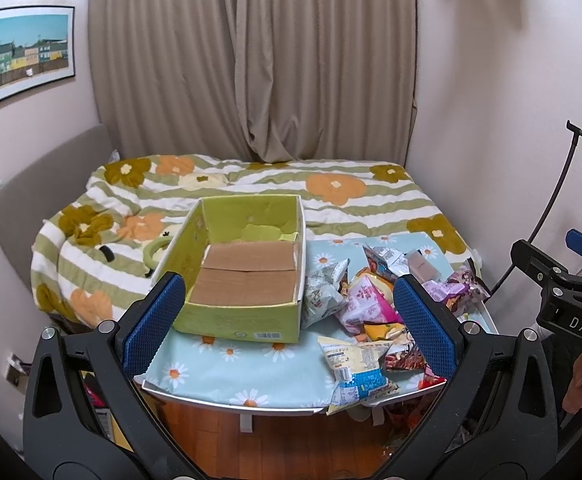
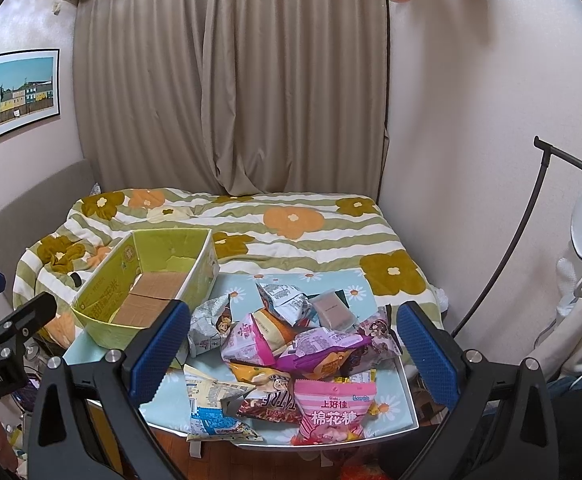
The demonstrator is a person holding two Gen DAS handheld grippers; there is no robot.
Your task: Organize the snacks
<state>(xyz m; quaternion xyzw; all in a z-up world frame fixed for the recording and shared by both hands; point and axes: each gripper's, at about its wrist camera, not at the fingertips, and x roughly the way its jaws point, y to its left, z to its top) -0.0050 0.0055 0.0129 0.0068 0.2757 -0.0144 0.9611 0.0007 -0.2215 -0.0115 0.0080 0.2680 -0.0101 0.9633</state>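
Observation:
An open green cardboard box (image 1: 247, 320) with a bare brown bottom stands on the left of a small table with a daisy-print cloth (image 1: 227, 376); it also shows in the right wrist view (image 2: 103, 292). A pile of snack packets (image 1: 371, 308) lies to its right; in the right wrist view (image 2: 291, 344) a pink marshmallow bag (image 2: 331, 412) lies nearest. My left gripper (image 1: 287, 324) is open and empty, held before the table. My right gripper (image 2: 291, 356) is open and empty in front of the pile.
A bed with a flowered striped blanket (image 1: 251, 188) lies behind the table, under beige curtains (image 1: 251, 60). A lamp stand (image 2: 531, 240) and white objects are at the right. Wooden floor (image 1: 275, 440) lies below the table's front edge.

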